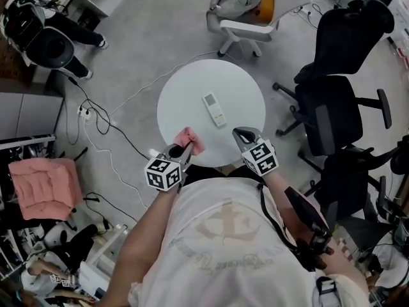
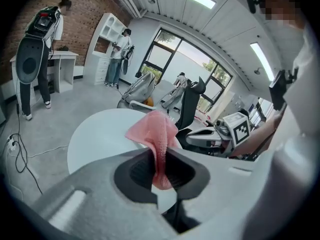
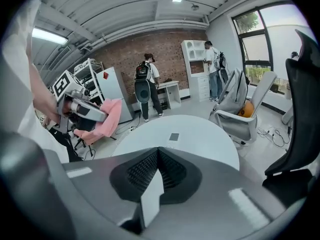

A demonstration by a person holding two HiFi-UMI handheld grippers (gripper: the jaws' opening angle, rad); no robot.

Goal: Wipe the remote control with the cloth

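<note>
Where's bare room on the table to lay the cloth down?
Bare: the table left of the remote control and beyond it to the far rim. Crowded: the near edge, with cloth, left gripper and right gripper.

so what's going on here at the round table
A person is at a round white table with a claw in each hand. The left claw is shut on a pink cloth above the table's near side. The right claw is shut and empty. The remote control lies untouched near the table's middle, so no wiping is under way.
</note>
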